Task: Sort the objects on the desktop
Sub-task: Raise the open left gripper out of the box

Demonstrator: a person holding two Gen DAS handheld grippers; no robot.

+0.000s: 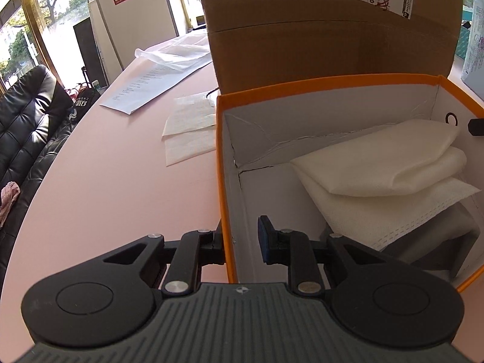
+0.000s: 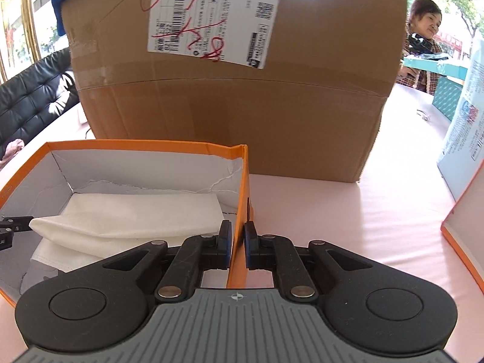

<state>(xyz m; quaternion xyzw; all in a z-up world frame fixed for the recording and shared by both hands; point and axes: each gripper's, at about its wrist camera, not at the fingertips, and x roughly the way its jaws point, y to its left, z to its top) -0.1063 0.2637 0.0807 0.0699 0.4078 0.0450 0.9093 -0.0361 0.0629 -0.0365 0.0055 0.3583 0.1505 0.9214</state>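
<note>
An orange box with a white inside stands on the pink table; folded white cloth bags lie in it over something grey. My left gripper straddles the box's left wall, one finger outside and one inside, open, with a gap to the inner pad. In the right wrist view the same orange box holds the white bags. My right gripper is shut on the box's right wall, with a pad on each side. A tip of the right gripper shows at the far wall.
A big cardboard box stands right behind the orange one. Papers and a plastic sheet lie to the left. An orange lid, a blue-white pack and a teal box sit to the right. A person sits behind, and a black sofa is at the left.
</note>
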